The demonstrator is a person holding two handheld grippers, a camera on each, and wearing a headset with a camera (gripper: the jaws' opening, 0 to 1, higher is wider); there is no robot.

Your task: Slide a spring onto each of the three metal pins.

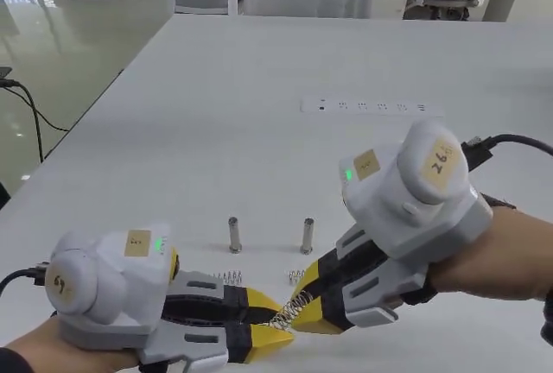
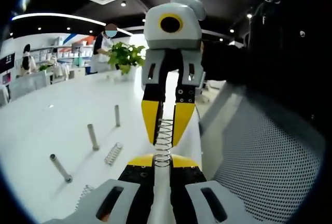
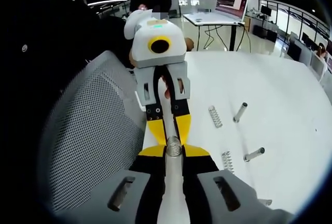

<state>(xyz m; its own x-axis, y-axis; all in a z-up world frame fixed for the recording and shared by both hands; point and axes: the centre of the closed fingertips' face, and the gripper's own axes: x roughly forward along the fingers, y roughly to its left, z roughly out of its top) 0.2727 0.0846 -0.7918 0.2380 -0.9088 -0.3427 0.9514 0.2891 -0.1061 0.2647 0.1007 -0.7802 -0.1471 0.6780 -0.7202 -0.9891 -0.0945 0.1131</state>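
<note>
Left gripper [image 1: 278, 328], right gripper [image 1: 301, 304] tip to tip; both jaw pairs narrow, pinching same spring [image 1: 289, 311]. Pins [image 1: 234, 235] upright, bare, on table [image 1: 259, 114]; loose springs [image 1: 229, 276] beside.

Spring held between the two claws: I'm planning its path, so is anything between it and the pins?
Only low things: loose springs lie flat on the table between the held spring and the pins. Lifted, it should likely pass over them.
</note>
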